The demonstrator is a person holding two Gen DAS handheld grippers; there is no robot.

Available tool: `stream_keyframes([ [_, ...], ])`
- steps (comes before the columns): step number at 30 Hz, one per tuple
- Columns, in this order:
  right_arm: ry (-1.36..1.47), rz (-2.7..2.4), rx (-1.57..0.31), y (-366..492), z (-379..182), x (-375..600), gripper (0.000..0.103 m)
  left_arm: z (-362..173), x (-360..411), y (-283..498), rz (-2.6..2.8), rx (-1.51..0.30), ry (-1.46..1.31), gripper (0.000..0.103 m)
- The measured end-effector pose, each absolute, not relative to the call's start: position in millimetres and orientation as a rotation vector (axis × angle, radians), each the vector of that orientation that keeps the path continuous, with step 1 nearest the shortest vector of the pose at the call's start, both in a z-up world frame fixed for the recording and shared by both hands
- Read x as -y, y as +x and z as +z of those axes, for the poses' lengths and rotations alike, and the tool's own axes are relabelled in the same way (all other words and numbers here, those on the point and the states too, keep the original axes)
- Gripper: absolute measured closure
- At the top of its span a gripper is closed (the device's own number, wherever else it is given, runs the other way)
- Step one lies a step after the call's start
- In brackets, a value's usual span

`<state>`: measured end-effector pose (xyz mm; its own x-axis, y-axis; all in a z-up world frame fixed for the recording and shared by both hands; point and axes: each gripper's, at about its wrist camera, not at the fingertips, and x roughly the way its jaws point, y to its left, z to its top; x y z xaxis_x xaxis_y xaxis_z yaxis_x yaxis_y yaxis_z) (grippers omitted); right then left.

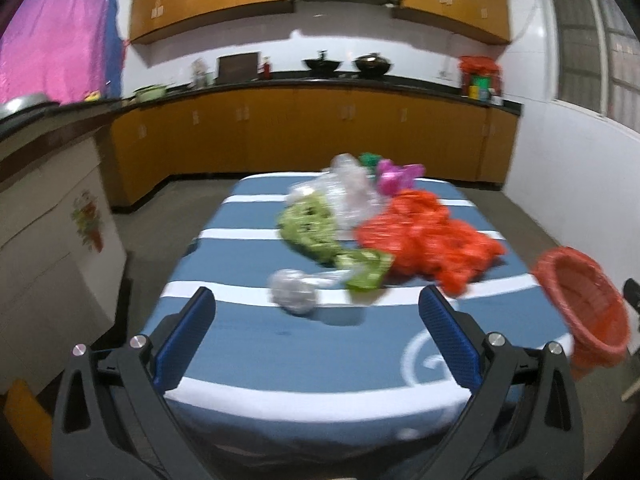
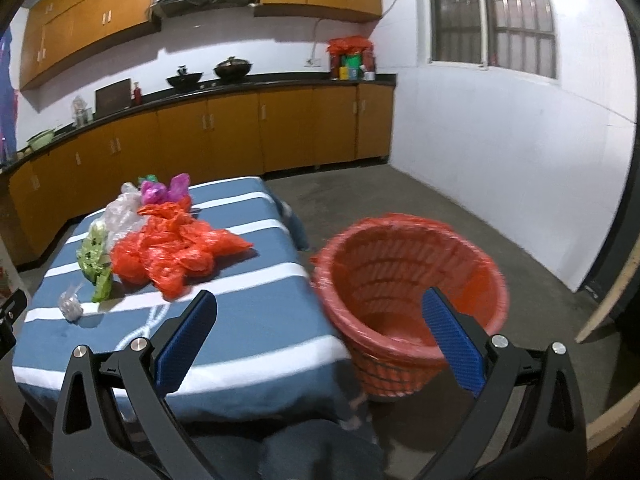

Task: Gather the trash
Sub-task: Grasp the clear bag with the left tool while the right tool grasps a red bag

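Note:
Crumpled plastic trash lies on a blue table with white stripes point(image 1: 256, 340) point(image 2: 256, 292). Nearest me is a small clear wad point(image 1: 294, 291) point(image 2: 71, 305). Behind it lie a green bag point(image 1: 316, 232) point(image 2: 94, 256), a big orange bag point(image 1: 432, 238) point(image 2: 176, 248), a clear bag point(image 1: 352, 192) point(image 2: 120, 212) and a pink bag point(image 1: 394, 174) point(image 2: 164, 190). An orange-lined basket point(image 1: 580, 304) point(image 2: 408, 280) stands off the table's right side. My left gripper point(image 1: 318, 298) is open above the near table edge, short of the clear wad. My right gripper point(image 2: 320, 302) is open and empty between table and basket.
Orange kitchen cabinets with a black counter point(image 1: 320, 84) point(image 2: 240, 88) run along the back wall, holding woks and containers. A concrete floor point(image 2: 460, 216) spreads right of the table to a white wall. A pink cloth point(image 1: 60, 40) hangs at the far left.

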<state>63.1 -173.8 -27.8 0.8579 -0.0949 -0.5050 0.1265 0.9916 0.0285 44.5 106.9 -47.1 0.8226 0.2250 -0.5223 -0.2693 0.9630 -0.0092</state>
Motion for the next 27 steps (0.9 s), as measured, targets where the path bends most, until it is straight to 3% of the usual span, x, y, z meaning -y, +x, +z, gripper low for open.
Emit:
stream_keyframes([
  [8,0.006,-0.045,-0.538,123,-37,133,0.004,-74,-147,84,0.312,-0.592,-0.068,0.007],
  [13,0.038,0.014,-0.607,165,-51,118,0.019,-94,-152,114,0.28,-0.653,-0.096,0.016],
  [19,0.07,0.045,-0.688,209,-73,98,0.028,-112,-152,143,0.254,-0.714,-0.118,0.024],
  [27,0.067,0.048,-0.77,245,-98,76,0.029,-129,-154,167,0.247,-0.775,-0.114,0.035],
])
